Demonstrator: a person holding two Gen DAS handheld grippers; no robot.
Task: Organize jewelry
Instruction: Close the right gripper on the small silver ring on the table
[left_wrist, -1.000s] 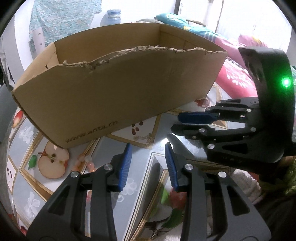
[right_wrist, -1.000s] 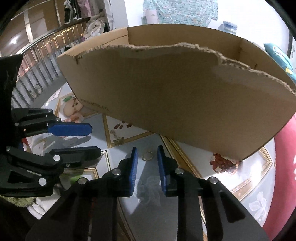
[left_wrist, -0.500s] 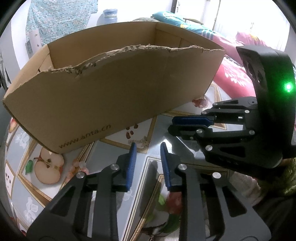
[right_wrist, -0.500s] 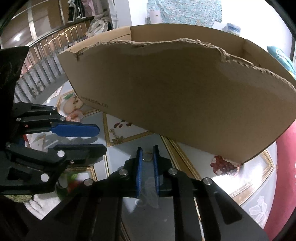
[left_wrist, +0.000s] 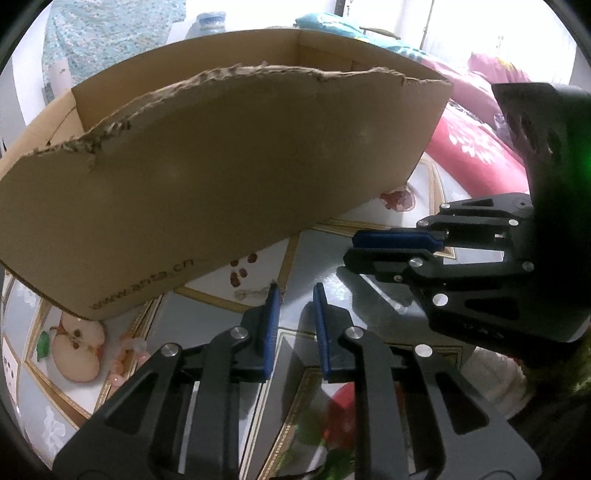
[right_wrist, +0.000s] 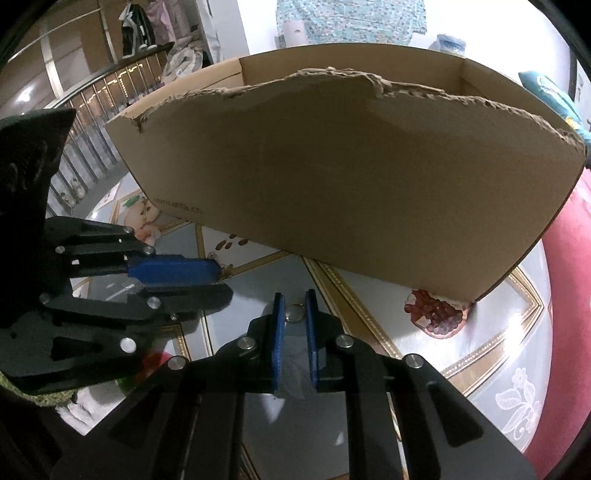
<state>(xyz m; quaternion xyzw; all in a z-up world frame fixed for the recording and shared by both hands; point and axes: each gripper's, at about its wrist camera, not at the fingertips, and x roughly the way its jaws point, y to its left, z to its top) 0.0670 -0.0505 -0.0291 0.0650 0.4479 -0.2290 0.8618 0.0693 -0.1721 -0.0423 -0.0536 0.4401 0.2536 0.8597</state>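
A torn-edged cardboard box stands on the fruit-patterned table; it fills the right wrist view too. My right gripper is shut on a small round metal ring, held between its blue pads just above the table. It shows from the side in the left wrist view. My left gripper is open and empty, low over the table in front of the box, with a thin gold chain lying just beyond its left pad. A pink bead bracelet lies at the left.
The table has a glossy cloth with apple and pomegranate pictures. A red floral quilt lies at the right beyond the table. A railing runs behind at the far left.
My right gripper closed on the ring, which lay on the table between its open pads a second ago. My left gripper narrowed and moved forward toward the box and the chain.
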